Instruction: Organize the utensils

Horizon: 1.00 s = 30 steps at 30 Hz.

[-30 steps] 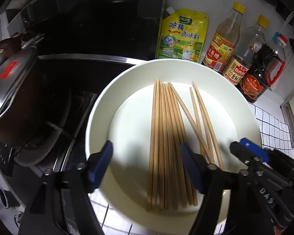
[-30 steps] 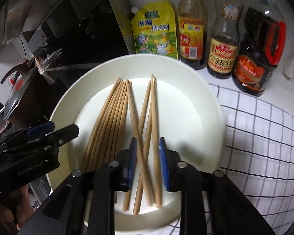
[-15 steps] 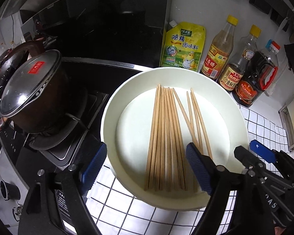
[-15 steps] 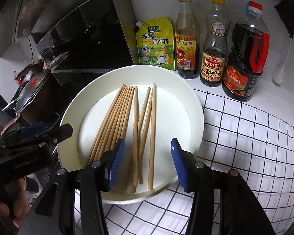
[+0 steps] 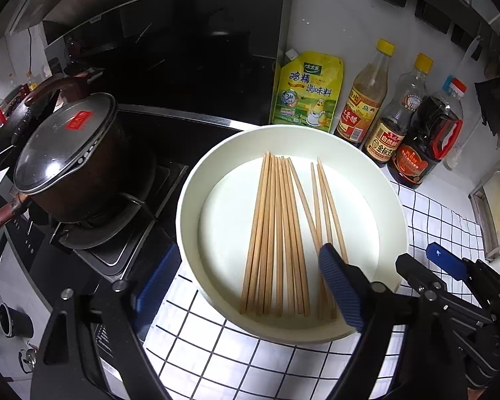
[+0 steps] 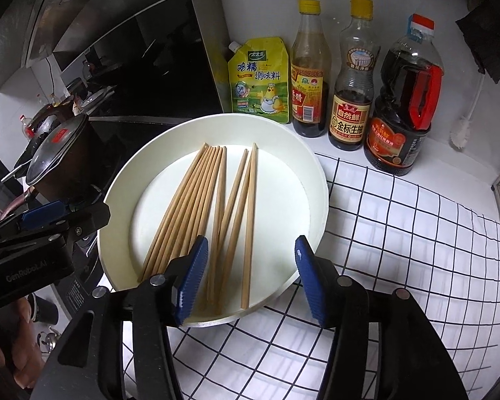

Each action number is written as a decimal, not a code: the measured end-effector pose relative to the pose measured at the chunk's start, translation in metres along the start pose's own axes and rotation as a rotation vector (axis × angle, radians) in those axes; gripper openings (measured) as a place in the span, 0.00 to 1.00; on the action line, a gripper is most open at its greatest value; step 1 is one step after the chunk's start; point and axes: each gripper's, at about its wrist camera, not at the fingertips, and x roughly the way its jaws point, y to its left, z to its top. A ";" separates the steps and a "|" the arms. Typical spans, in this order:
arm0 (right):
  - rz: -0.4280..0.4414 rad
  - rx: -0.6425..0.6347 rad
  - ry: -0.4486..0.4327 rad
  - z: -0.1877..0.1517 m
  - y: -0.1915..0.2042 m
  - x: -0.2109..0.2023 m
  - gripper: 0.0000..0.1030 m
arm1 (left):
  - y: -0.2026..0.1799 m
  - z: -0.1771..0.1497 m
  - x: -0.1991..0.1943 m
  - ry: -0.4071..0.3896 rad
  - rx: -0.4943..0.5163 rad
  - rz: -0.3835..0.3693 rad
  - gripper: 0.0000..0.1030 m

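We look down on a white table (image 6: 433,153) draped with a black-grid cloth (image 6: 400,233), and beside it a dark stove (image 5: 93,253) carrying a lidded pot (image 5: 66,153). On the cloth, its far edge reaching past it toward the stove, sits a wide cream dish (image 5: 391,206), and the chopsticks (image 5: 276,233) lie inside it: a tight bundle of wooden sticks side by side toward the stove side, and three more (image 6: 236,213) lying loosely beside them, their near ends crossing. Behind the dish, against the wall, stand a large dark jug with a red handle (image 6: 403,106), two yellow-capped sauce bottles (image 6: 351,80) and a yellow seasoning pouch (image 6: 260,80).

Our left tool (image 5: 246,283) hangs above the near rim of the dish with its blue pads spread wide; the jaws have just been opening, and nothing is pinched between them, though the bundle shows in the gap below. Our right tool (image 6: 250,276) hovers over the near ends of the loose sticks, its jaws likewise just parted and standing about half apart, gripping nothing. Each tool shows in the other's view, the two close together at the near side of the dish, clear of the chopsticks
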 end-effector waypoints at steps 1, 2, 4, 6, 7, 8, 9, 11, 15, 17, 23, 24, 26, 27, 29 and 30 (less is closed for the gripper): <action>0.000 -0.001 0.000 0.000 0.000 -0.001 0.51 | 0.000 0.000 -0.002 -0.005 -0.002 0.006 0.86; -0.001 -0.003 0.000 0.000 0.000 -0.002 0.51 | 0.000 0.000 -0.004 -0.011 -0.006 0.012 0.87; -0.001 -0.007 -0.003 0.000 0.001 -0.003 0.52 | 0.001 0.000 -0.006 -0.015 -0.009 0.012 0.88; -0.001 -0.010 -0.003 0.000 0.001 -0.005 0.52 | 0.002 -0.001 -0.009 -0.016 -0.013 0.016 0.90; -0.001 -0.010 -0.003 -0.001 0.001 -0.006 0.53 | 0.003 -0.001 -0.010 -0.018 -0.015 0.018 0.91; -0.001 -0.009 -0.003 0.000 0.001 -0.006 0.54 | 0.003 -0.002 -0.011 -0.020 -0.017 0.018 0.92; -0.001 -0.008 -0.003 -0.001 0.001 -0.007 0.54 | 0.004 -0.002 -0.013 -0.023 -0.020 0.020 0.92; -0.001 -0.009 -0.004 -0.001 0.001 -0.008 0.55 | 0.004 -0.003 -0.015 -0.024 -0.021 0.020 0.93; 0.001 -0.009 -0.010 -0.001 0.001 -0.013 0.55 | 0.006 -0.004 -0.018 -0.023 -0.022 0.023 0.93; 0.000 -0.008 -0.012 -0.001 0.000 -0.015 0.56 | 0.006 -0.004 -0.019 -0.020 -0.022 0.022 0.93; -0.003 -0.004 -0.016 -0.003 -0.002 -0.019 0.56 | 0.004 -0.005 -0.022 -0.017 -0.018 0.029 0.93; -0.004 -0.005 -0.016 -0.003 -0.002 -0.020 0.56 | 0.004 -0.006 -0.023 -0.016 -0.017 0.030 0.94; -0.006 -0.006 -0.016 -0.003 -0.002 -0.021 0.56 | 0.004 -0.005 -0.023 -0.017 -0.010 0.032 0.94; -0.006 -0.006 -0.017 -0.004 -0.002 -0.021 0.56 | 0.003 -0.005 -0.024 -0.019 -0.006 0.035 0.94; -0.008 -0.007 -0.016 -0.004 -0.002 -0.022 0.56 | 0.001 -0.006 -0.027 -0.024 0.003 0.037 0.94; -0.010 -0.008 -0.016 -0.004 -0.002 -0.023 0.56 | 0.000 -0.006 -0.028 -0.027 0.006 0.039 0.94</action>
